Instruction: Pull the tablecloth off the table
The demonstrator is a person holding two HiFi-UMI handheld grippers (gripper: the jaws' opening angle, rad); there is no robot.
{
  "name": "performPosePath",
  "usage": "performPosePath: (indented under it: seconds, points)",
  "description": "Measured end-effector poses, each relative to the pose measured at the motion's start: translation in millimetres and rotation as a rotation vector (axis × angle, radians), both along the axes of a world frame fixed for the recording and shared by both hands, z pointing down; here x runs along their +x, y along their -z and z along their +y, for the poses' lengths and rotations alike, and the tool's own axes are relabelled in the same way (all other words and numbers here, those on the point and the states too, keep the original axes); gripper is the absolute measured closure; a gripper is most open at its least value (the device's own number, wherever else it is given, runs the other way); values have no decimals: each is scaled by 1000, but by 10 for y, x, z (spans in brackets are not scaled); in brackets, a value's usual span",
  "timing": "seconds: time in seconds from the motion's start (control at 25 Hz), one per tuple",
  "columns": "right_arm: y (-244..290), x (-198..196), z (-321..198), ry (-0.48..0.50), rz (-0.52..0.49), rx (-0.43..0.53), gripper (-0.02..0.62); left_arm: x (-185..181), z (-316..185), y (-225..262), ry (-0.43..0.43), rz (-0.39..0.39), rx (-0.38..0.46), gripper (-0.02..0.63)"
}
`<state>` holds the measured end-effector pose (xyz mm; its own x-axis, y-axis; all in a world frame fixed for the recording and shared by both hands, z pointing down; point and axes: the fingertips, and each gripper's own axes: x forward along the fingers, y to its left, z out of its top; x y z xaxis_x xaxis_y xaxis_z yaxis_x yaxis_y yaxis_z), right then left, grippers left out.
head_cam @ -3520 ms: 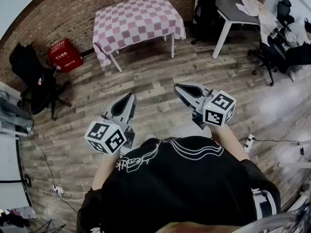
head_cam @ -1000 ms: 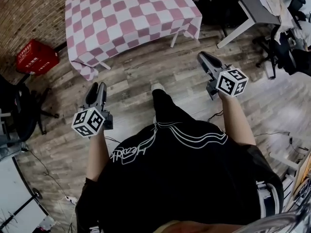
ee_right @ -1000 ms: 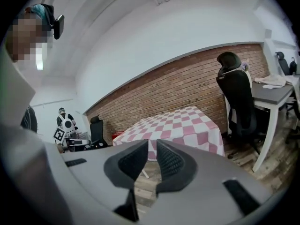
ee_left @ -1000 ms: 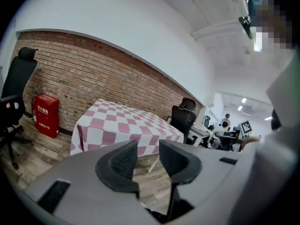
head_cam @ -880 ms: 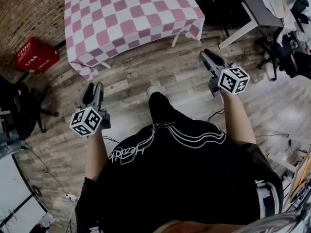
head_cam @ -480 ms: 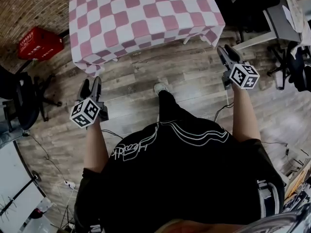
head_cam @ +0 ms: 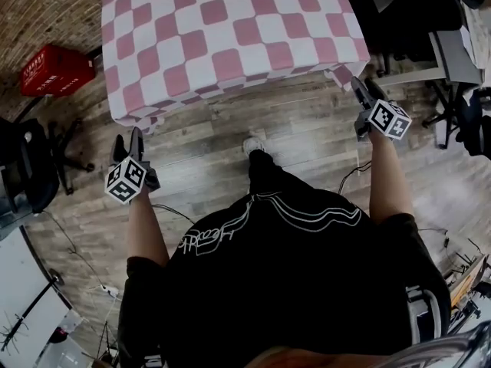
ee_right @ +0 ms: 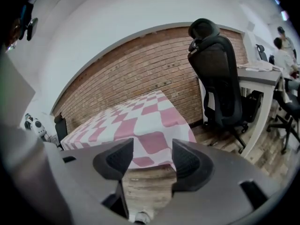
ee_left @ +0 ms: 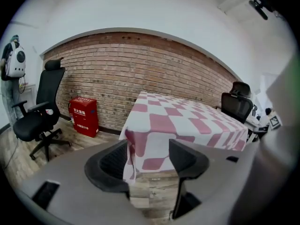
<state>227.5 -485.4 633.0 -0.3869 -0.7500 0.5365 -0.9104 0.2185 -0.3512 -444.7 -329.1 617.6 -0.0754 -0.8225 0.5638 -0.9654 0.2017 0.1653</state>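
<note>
Pink-and-white checked fabric tablecloth [head_cam: 230,44] still drapes the tabletop, closer than a second ago. The left hand-held gripper [head_cam: 127,138] and right hand-held gripper [head_cam: 360,89] have just been opening their jaws, which now stand wide and empty. Each faces a hanging near corner, so grasping looks next. The grey plank floor [head_cam: 299,133] offers backing room, while a black office chair [head_cam: 23,167] and red crate [head_cam: 57,69] crowd the left.

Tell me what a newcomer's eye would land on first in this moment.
The pink-and-white checked tablecloth fills the top of the head view and dominates it. Just short of its two near corners, the left claw and right claw point at it; their jaws have just been opening wide, with nothing between them. A red box sits by the brick wall at upper left.
</note>
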Motion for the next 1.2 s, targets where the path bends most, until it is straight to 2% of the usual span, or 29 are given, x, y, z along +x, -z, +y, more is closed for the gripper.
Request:
performPosePath:
  seconds: [0.2,0.32,0.52,0.68,0.76,1.0,1.2]
  points:
    - [-320,16,-252,77,154,-55,368,-289,-205,-283,36,-64,-61,349]
    - [-425,44,-391,81,213,-66,365,-395,-294,-425,36,-85,-101,348]
    - [-514,94,-598,61,261,-72,362,-494,-400,-545,37,-53,-122,347]
    - [-557,120,-629,102,376,-61,362,-501,-481,-592,37,-51,-124,347]
    - [-593,118,-562,111,378,-63,362,-504,-518,-585,36,-53,-116,347]
    - [-656,394,-466,14,355,-89,362,-498,-551,-610,25,-58,-120,347]
    - [-672,353,-631,53,368,-86,362,-484,-602,-614,23,-59,-115,355]
